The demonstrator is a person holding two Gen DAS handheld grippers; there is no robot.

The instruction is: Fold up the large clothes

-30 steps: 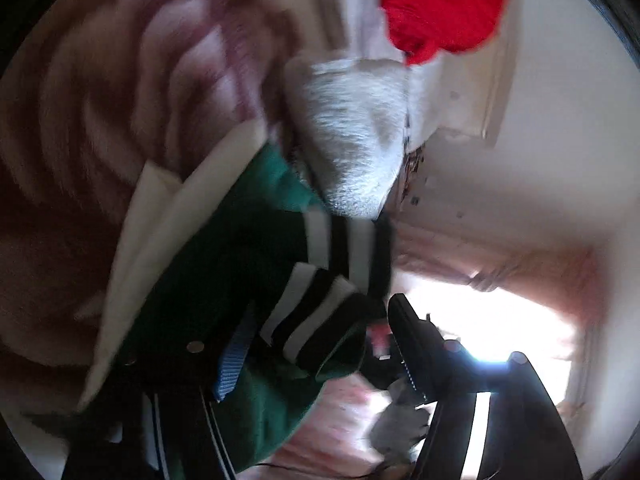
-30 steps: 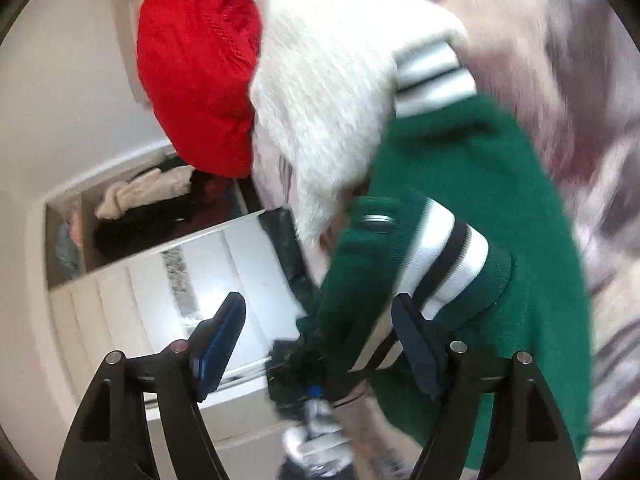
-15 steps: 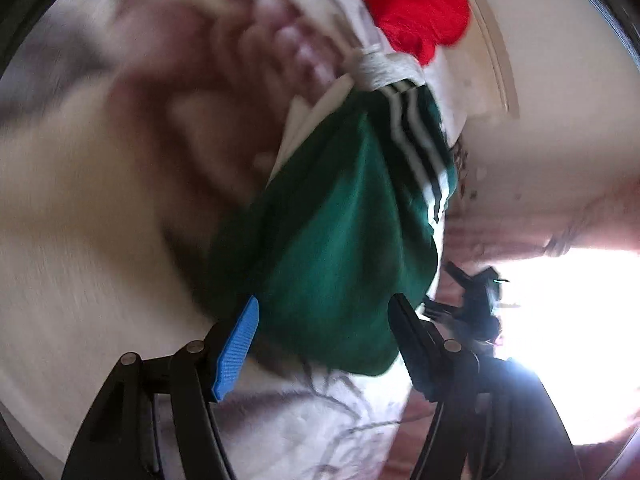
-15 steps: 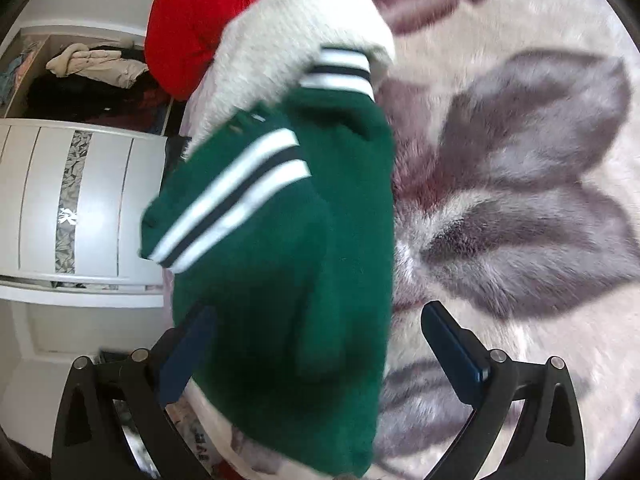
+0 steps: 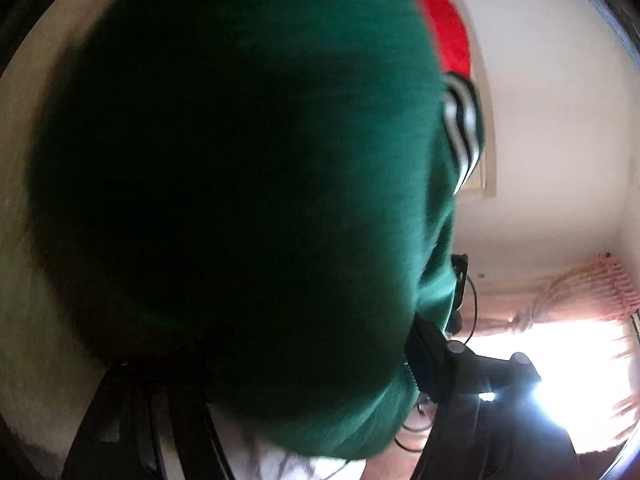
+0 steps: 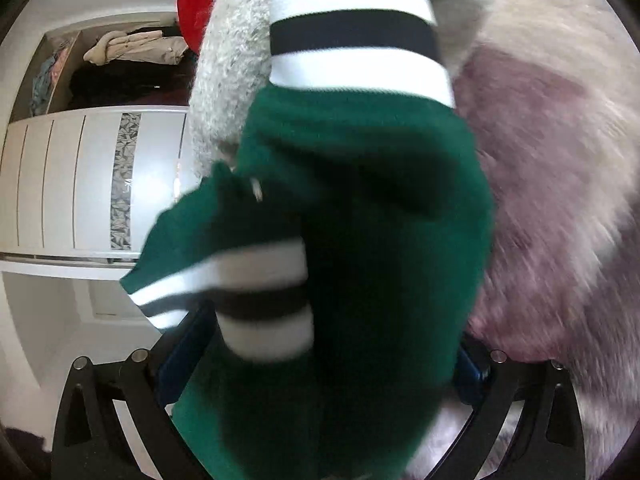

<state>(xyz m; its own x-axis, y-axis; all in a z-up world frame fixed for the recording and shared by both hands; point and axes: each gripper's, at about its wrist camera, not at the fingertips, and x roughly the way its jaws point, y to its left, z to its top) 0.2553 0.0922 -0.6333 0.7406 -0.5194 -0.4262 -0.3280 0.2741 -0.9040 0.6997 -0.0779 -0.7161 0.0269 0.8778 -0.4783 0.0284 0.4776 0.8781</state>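
A green knit jacket (image 5: 240,180) with white and black striped cuffs fills most of the left wrist view and covers my left gripper (image 5: 280,380); only its right finger (image 5: 428,356) shows, wide apart from the hidden left one. In the right wrist view the same jacket (image 6: 360,220) bulges between the wide-spread fingers of my right gripper (image 6: 320,368), with a striped cuff (image 6: 352,40) at the top and another (image 6: 248,292) low. A white fleece garment (image 6: 228,68) and a red garment (image 6: 196,0) lie behind it.
A pale fur blanket with mauve flower shapes (image 6: 560,180) lies to the right. A white wardrobe (image 6: 72,184) with an open shelf of clothes (image 6: 128,68) stands left. A bright curtained window (image 5: 560,340) is at the right in the left wrist view.
Both grippers have moved in close on the green jacket, which now fills the views and covers the left gripper's fingers. A second ago the left gripper was shut on it; now it is spread wide.
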